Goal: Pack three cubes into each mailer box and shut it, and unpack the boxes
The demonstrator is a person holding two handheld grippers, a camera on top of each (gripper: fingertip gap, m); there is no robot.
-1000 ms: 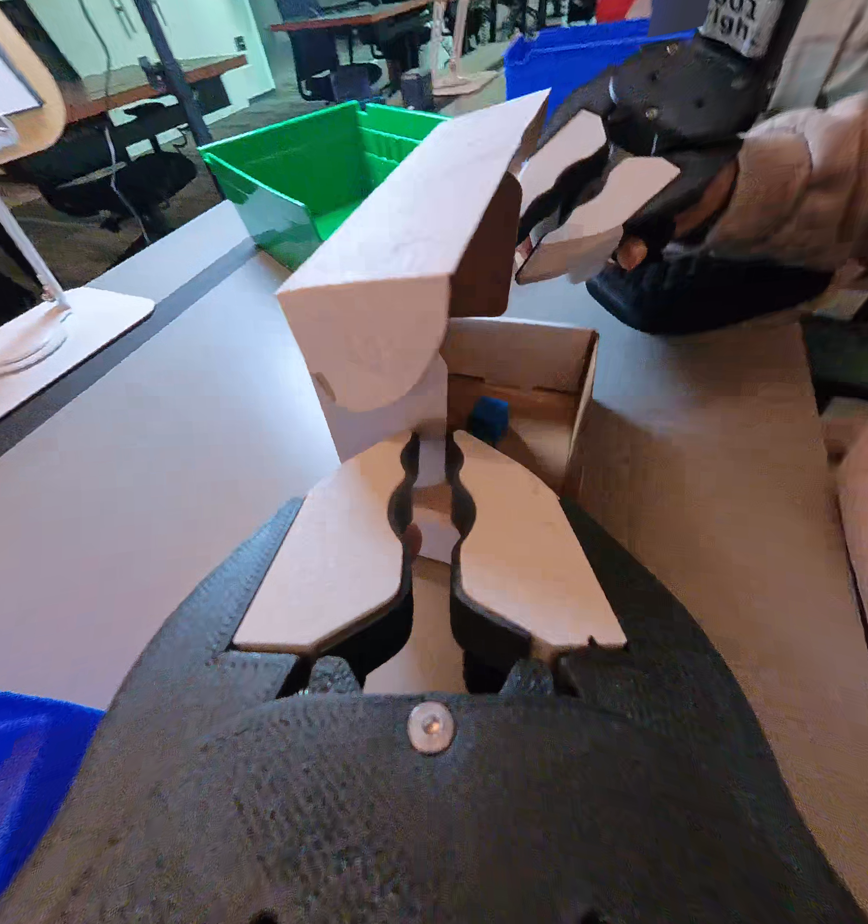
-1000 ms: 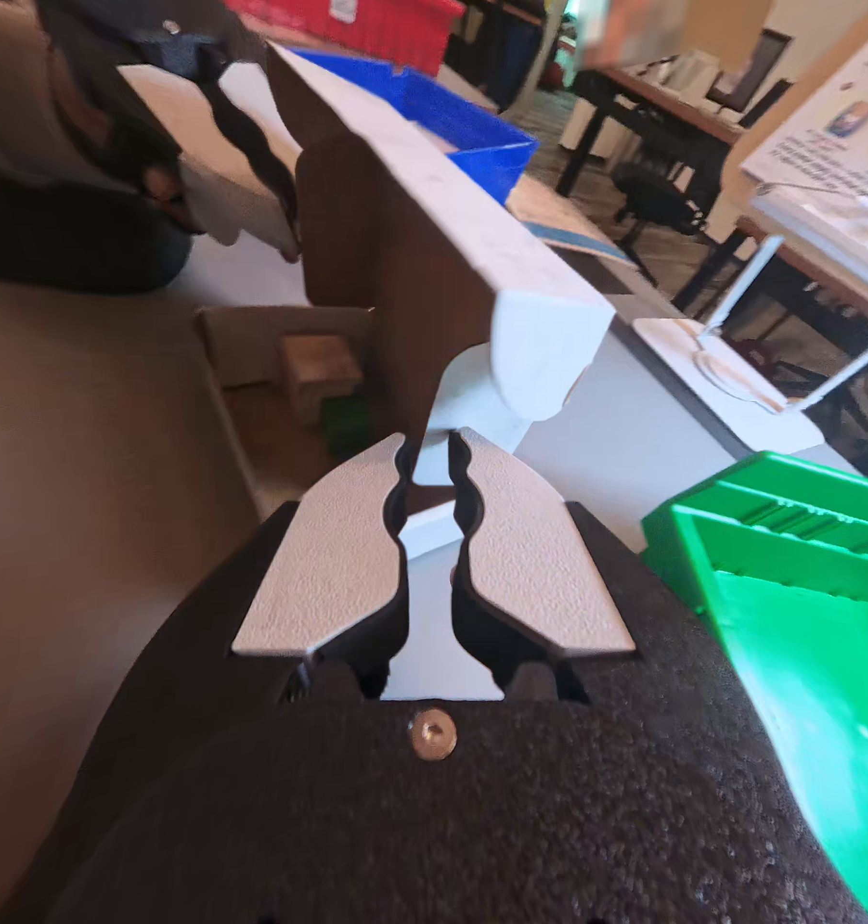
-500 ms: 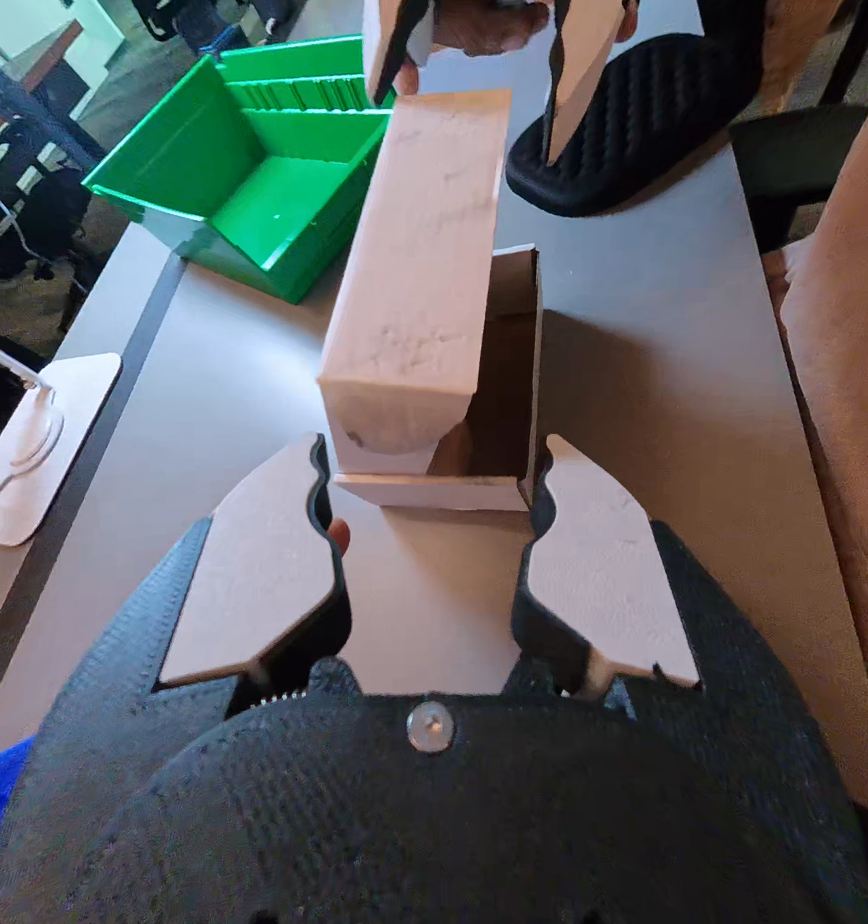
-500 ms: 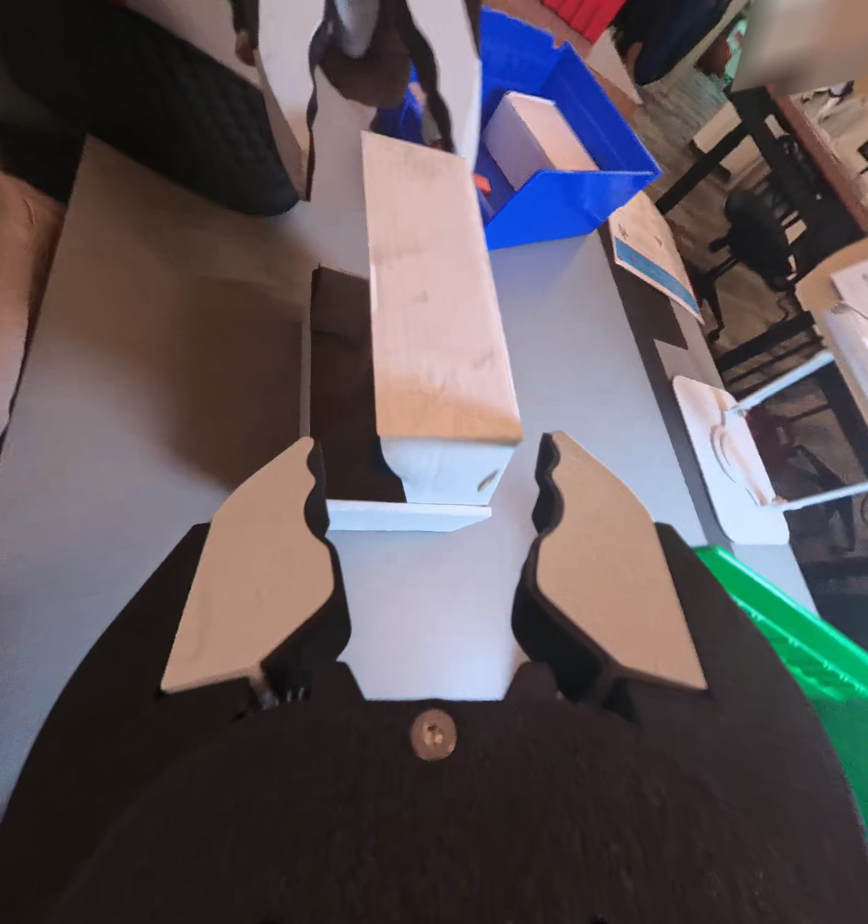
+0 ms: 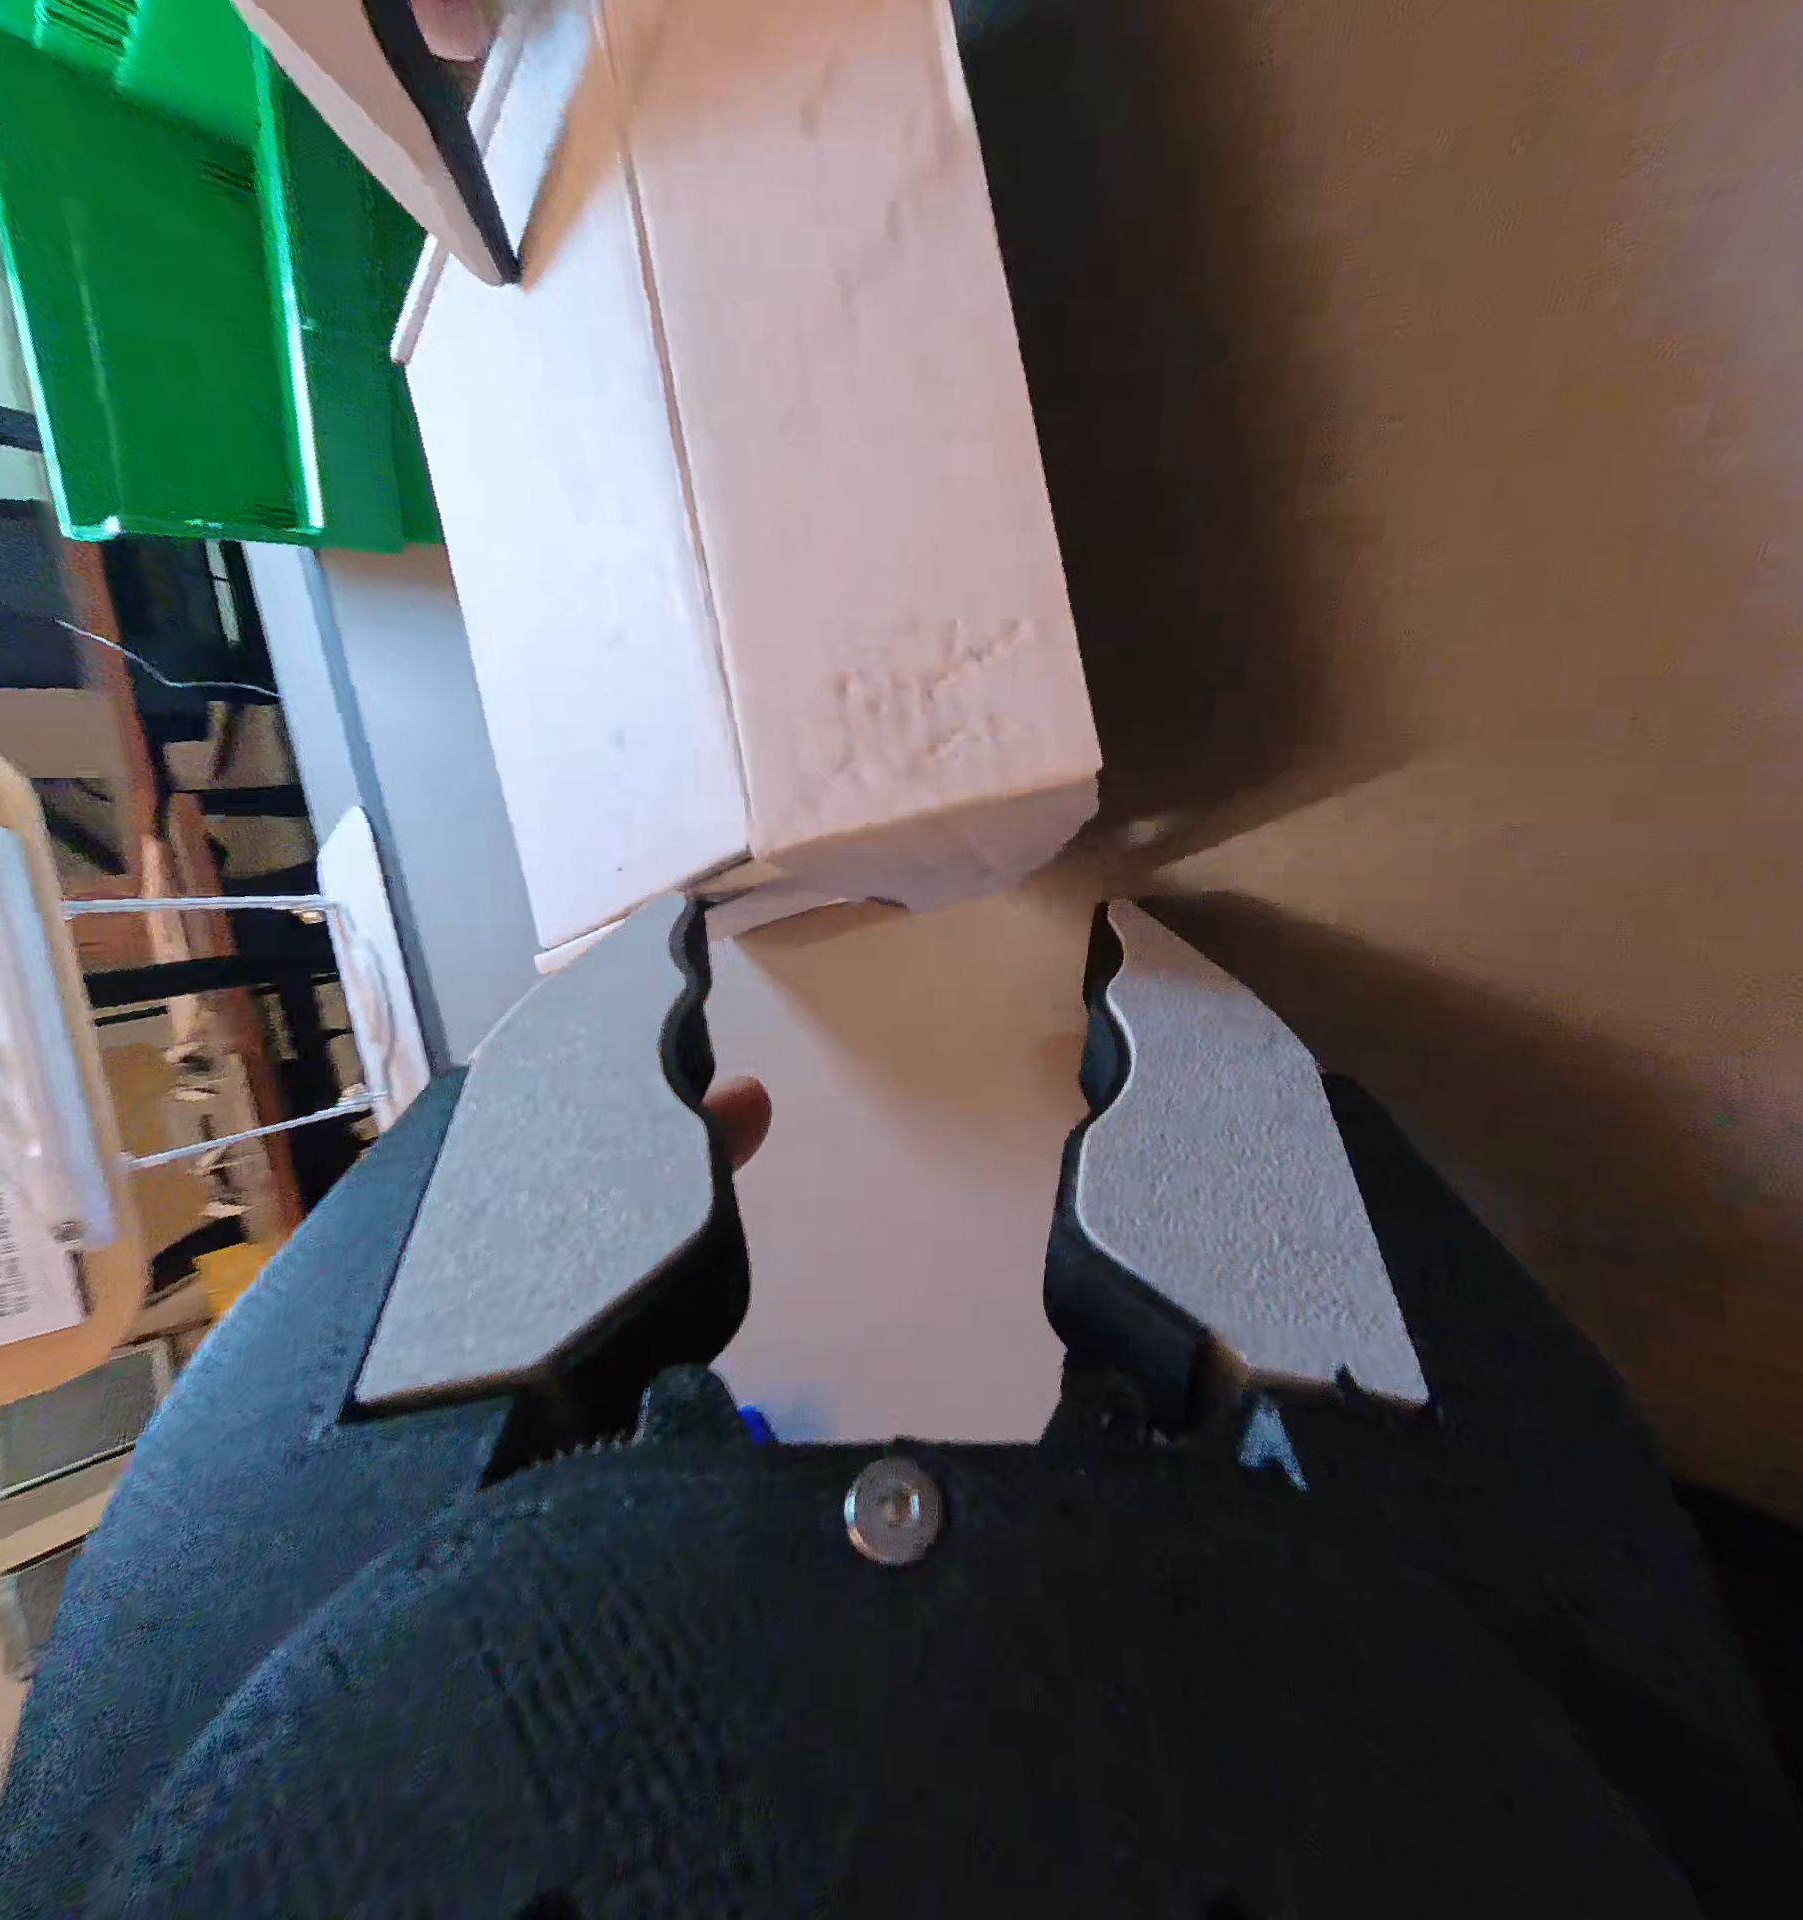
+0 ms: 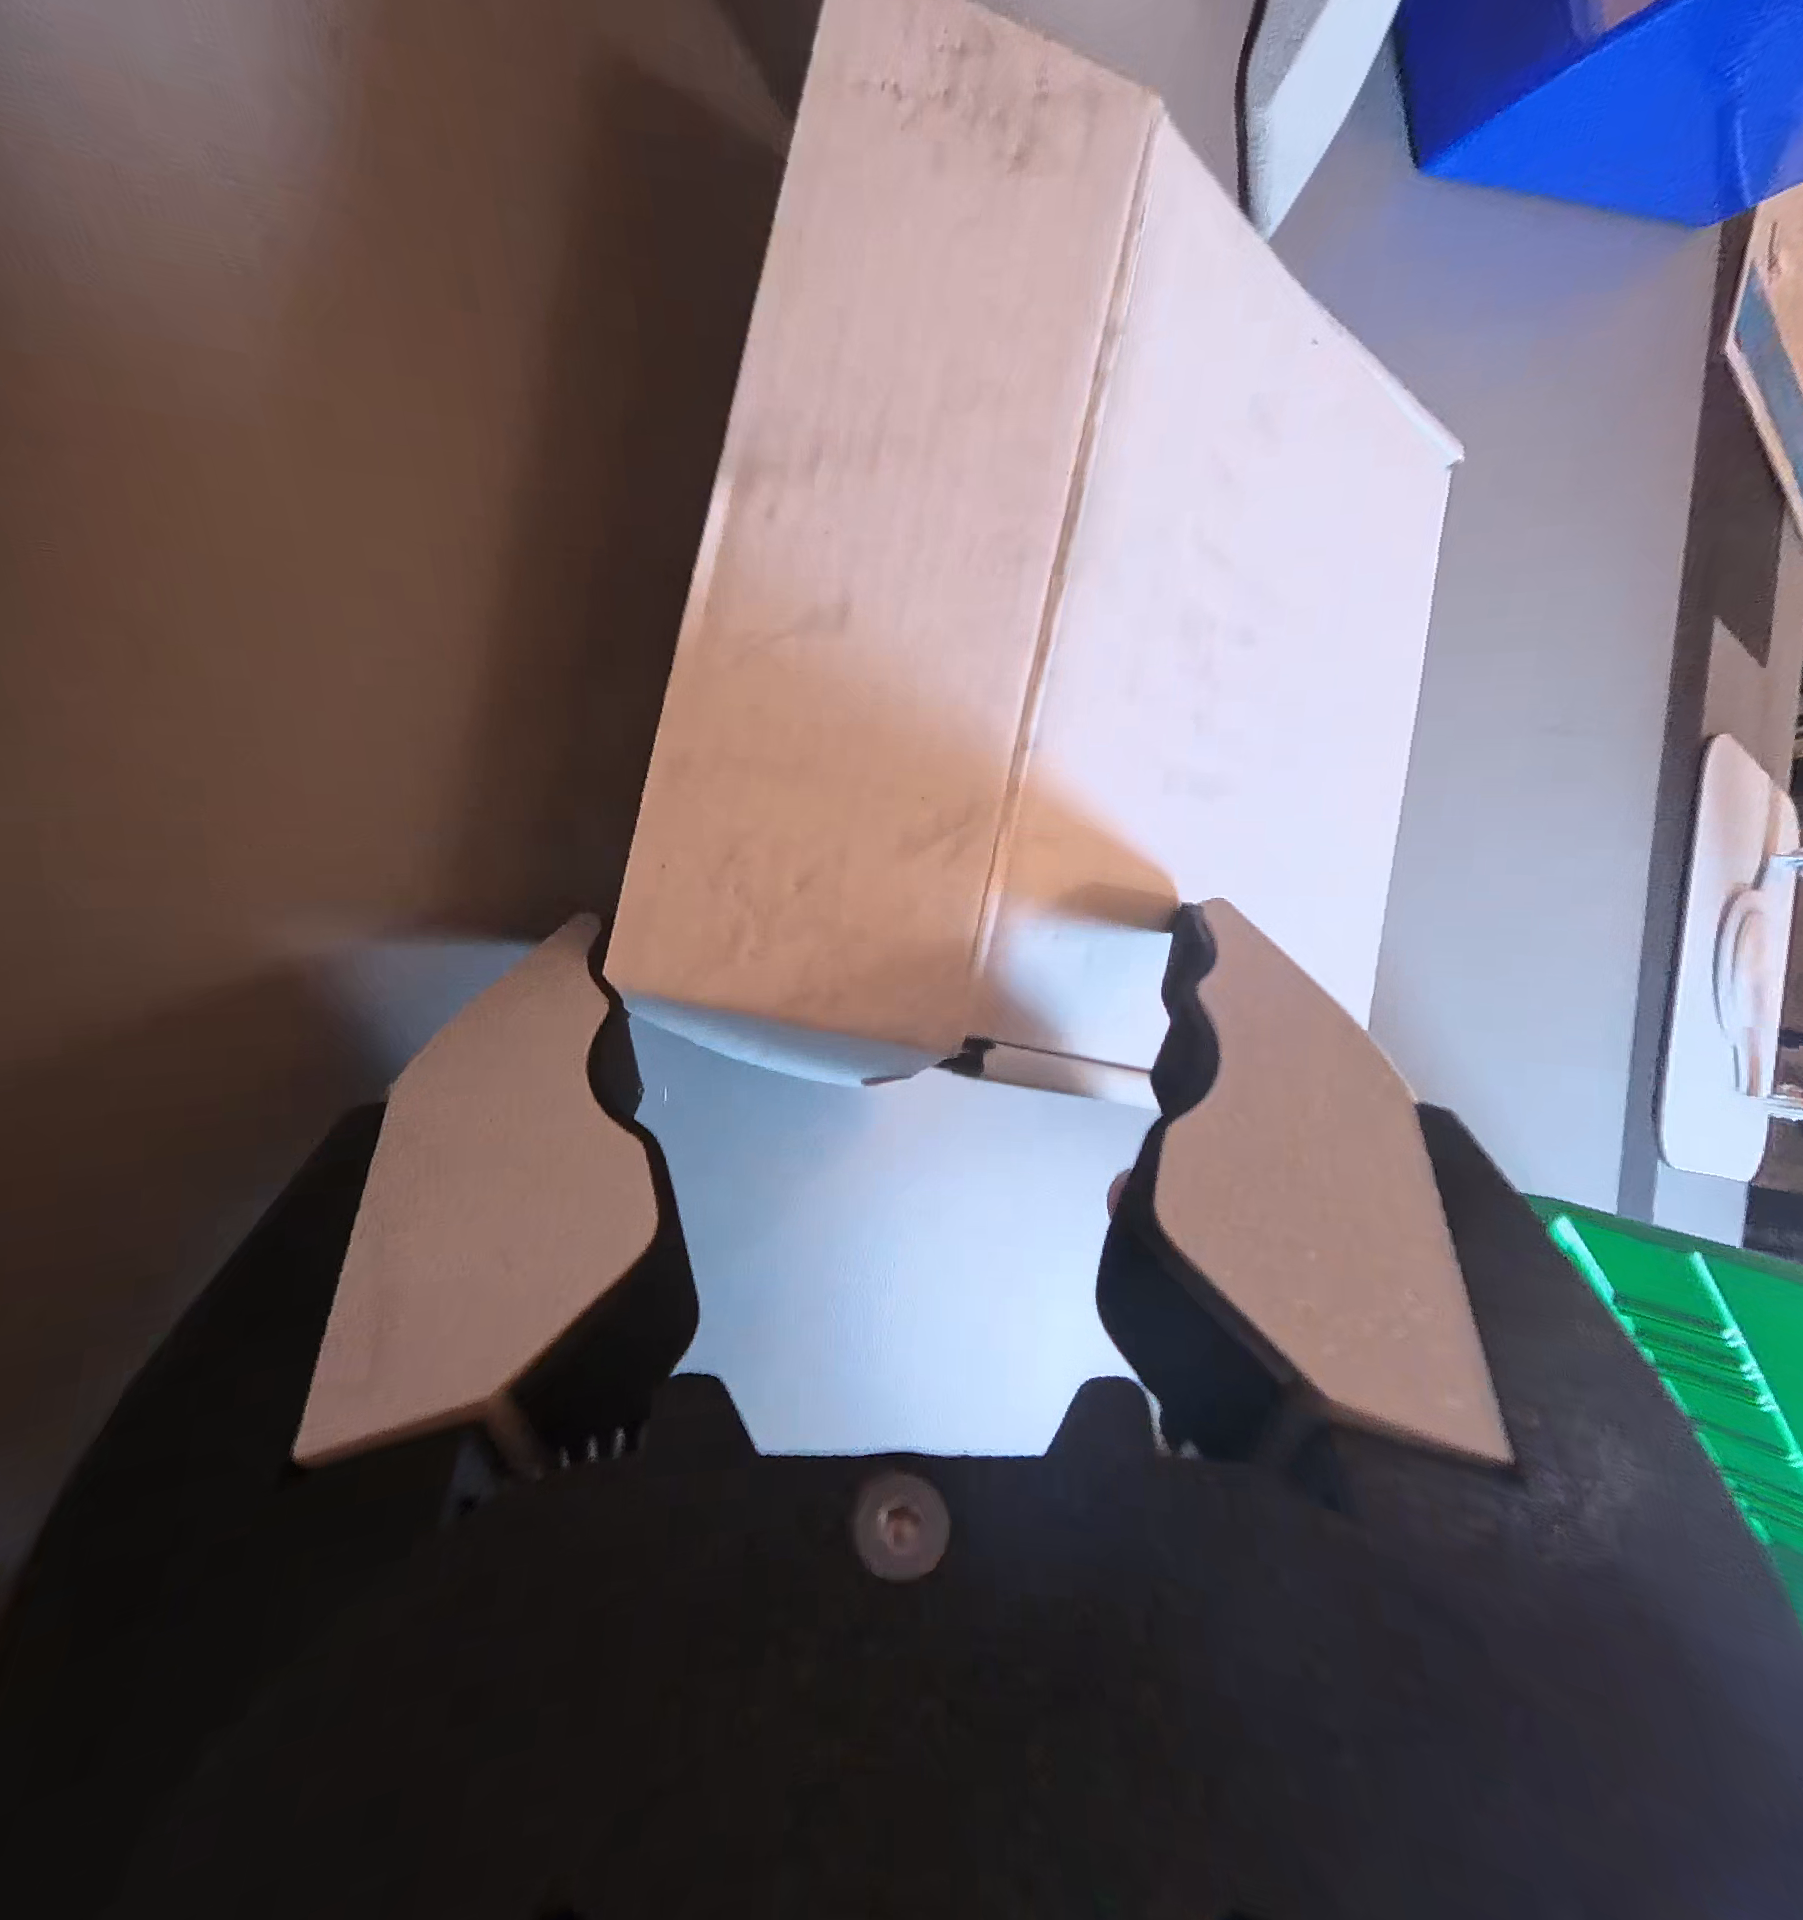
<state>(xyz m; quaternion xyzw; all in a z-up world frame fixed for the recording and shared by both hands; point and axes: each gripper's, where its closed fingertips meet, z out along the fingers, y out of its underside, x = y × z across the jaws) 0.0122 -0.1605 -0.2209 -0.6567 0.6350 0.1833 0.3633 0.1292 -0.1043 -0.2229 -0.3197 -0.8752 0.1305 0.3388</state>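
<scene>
The white mailer box (image 5: 835,468) lies on the table with its lid folded down over it; the cubes are hidden inside. My left gripper (image 5: 897,925) is open at the box's near end, its left fingertip against the corner. My right gripper (image 6: 886,935) is open at the other end of the box (image 6: 928,571), its jaws either side of that end's flap. One finger of the right gripper (image 5: 398,135) shows at the top of the left wrist view, at the box's far end.
A green bin (image 5: 180,291) stands beyond the box; it also shows at the lower right of the right wrist view (image 6: 1728,1403). A blue bin (image 6: 1655,94) and a white stand base (image 6: 1728,997) are on the far side. The table (image 5: 1499,520) runs alongside the box.
The lid has come down from half raised to flat over the box. Both grippers, shut on the lid flaps a second ago, opened, moved in close to the box ends and rolled.
</scene>
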